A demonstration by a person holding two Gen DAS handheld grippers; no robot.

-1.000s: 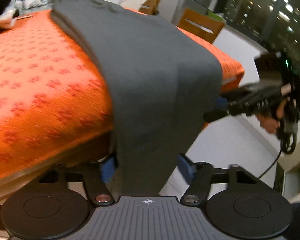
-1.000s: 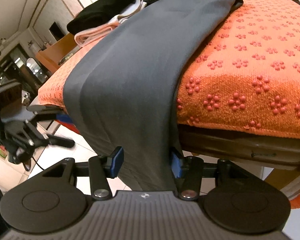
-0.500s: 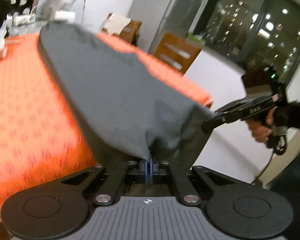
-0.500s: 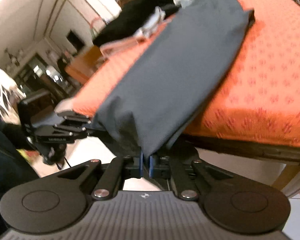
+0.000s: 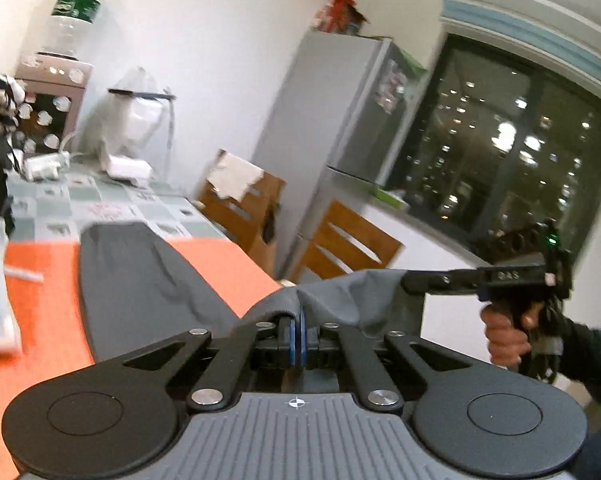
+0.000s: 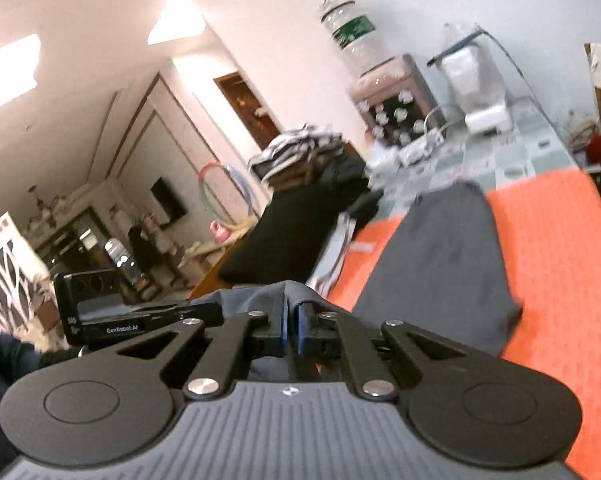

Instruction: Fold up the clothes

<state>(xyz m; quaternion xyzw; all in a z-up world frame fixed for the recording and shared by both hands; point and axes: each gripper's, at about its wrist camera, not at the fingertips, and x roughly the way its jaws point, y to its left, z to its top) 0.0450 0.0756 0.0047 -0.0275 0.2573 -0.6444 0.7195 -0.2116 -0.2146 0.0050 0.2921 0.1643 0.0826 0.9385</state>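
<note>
While the grey garment (image 5: pixel 140 276) lies lengthwise across the orange mat (image 5: pixel 40 308), we log it as a matte, smooth knit, long and narrow, with soft creases near its raised end. That near hem is lifted off the mat and stretched between both tools, sagging slightly in the span.

Left gripper (image 5: pixel 295 334): black linkage arms, blue pads pressed together with a fold of the grey cloth pinched between them. We record its fingers as closed on the hem. It points level along the table toward the far wall.

Right gripper (image 6: pixel 290 330): same build, blue pads nearly together, grey fabric bunched over and between them; we count it as clamped on the other corner of the hem. In the left view the right gripper (image 5: pixel 440 280) reaches in from the side, held level by a hand (image 5: pixel 504 328) wrapped round its pistol grip, a dark sleeve behind.

Orange mat (image 6: pixel 560 264): woven, nubbly surface, rectangular, laid over a checked tablecloth (image 5: pixel 100 204).

Further items, left view: two wooden chairs (image 5: pixel 348 244) with slatted backs, a grey fridge (image 5: pixel 352 120), a water dispenser (image 5: pixel 64 48) with clear bottle. Right view: a pile of dark and striped clothes (image 6: pixel 300 168) at the table's far side. Both views are motion-blurred.
</note>
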